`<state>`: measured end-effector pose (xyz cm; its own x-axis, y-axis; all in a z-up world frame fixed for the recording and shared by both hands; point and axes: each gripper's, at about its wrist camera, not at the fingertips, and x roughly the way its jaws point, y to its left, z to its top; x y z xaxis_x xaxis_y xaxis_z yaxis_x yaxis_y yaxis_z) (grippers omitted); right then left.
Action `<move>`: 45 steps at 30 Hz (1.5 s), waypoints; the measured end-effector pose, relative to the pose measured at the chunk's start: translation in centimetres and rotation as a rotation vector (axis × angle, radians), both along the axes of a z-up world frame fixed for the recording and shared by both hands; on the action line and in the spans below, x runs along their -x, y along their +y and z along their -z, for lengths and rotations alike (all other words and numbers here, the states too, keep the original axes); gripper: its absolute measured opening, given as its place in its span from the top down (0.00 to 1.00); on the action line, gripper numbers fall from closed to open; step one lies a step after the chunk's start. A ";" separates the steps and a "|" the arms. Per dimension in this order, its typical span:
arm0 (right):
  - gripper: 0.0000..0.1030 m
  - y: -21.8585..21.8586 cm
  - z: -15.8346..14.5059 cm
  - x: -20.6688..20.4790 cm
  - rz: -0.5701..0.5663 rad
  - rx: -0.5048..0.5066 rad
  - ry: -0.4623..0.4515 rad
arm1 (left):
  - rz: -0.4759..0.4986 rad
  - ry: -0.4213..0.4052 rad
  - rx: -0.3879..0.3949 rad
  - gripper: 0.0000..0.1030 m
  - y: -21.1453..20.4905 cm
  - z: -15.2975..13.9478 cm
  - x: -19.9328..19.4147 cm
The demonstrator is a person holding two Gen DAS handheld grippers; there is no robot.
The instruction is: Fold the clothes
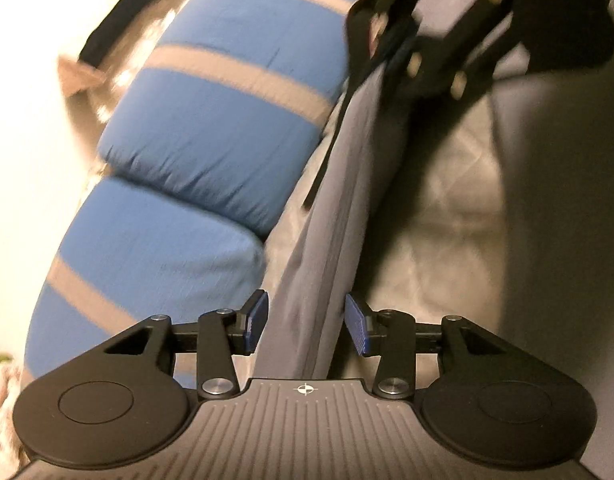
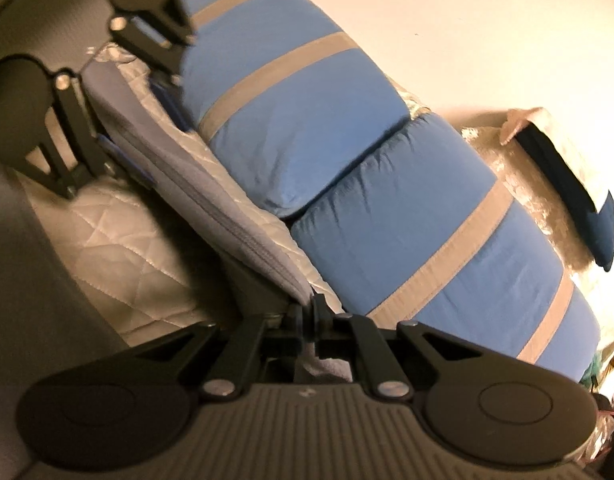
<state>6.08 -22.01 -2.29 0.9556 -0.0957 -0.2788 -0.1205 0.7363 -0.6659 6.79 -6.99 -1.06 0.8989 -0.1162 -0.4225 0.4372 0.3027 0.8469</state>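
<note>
While the right claw (image 2: pixel 307 316) pinches the grey-blue stretched cloth garment (image 2: pixel 211 200), the left claw (image 1: pixel 306 322) gapes around it; unclamped, that edge may sag.

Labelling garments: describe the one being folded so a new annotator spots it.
Start at the two blue pillows with grey stripes. Beside them, over the white quilt, runs a grey-blue cloth, stretched taut between both grippers. Unlike its neighbours, it is thin, flat and unstriped.
</note>
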 end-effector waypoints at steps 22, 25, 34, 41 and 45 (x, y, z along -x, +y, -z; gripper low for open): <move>0.90 -0.5 -0.1 -0.2 0.033 0.002 0.026 | -0.559 0.113 0.088 0.61 14.4 -0.9 -5.5; 0.90 -0.4 -0.1 -0.1 0.027 0.011 0.036 | -0.698 0.148 0.372 0.61 19.1 -3.9 -7.3; 0.92 -1.6 -0.9 0.9 0.042 0.004 0.037 | -0.943 0.137 0.988 0.61 29.2 -7.0 -10.5; 0.92 -3.1 -1.8 1.0 0.094 -0.004 0.013 | -0.985 0.262 1.199 0.61 32.3 -5.3 -11.9; 0.91 -3.7 -2.0 0.7 0.124 -0.012 0.006 | -0.986 0.361 1.323 0.61 33.5 -3.9 -12.7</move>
